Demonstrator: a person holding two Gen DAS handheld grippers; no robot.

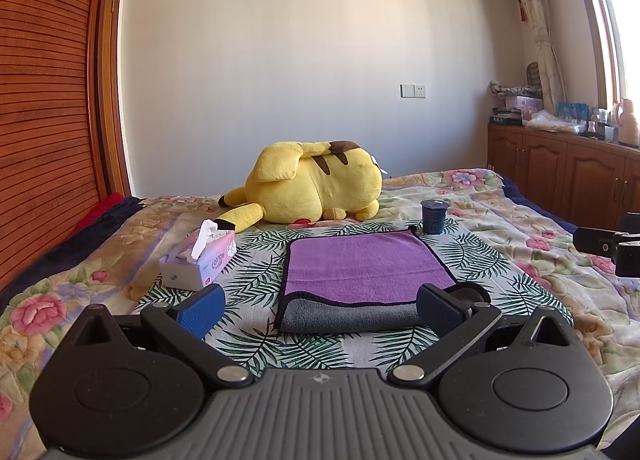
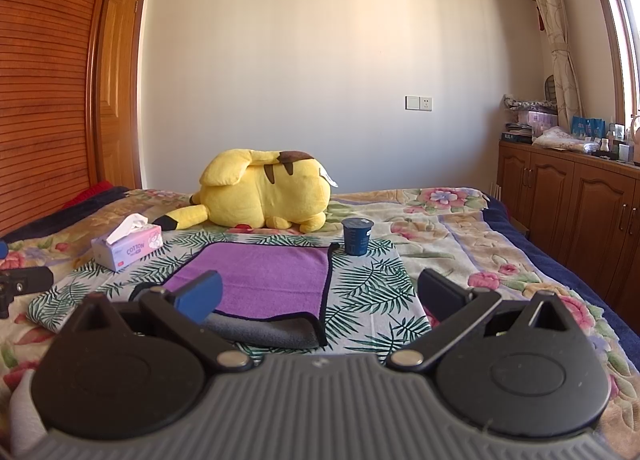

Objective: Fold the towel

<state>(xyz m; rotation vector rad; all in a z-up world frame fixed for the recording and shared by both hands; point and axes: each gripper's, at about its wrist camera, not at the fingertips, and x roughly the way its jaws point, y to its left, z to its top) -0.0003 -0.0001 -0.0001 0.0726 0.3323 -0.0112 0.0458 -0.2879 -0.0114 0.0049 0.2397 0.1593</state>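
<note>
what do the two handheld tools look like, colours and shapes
Both match: the left tool and right tool have a ribbed grey body, two round black discs, black link arms on silver pivots and triangular black brackets. The fingers carry textured blue pads. No cables or sleeves show.

I see a bed [image 1: 500, 220] under a floral quilt, with a palm-leaf cloth [image 1: 256, 280] spread flat on its middle. On that cloth lie the folded purple towel [image 1: 360, 264] with its grey underside showing at the near edge, a tissue box [image 1: 200, 260] to its left and a dark blue cup [image 1: 434, 216] upright past its far right corner. A yellow plush [image 1: 316, 188] lies behind them, probably on the quilt itself.
</note>
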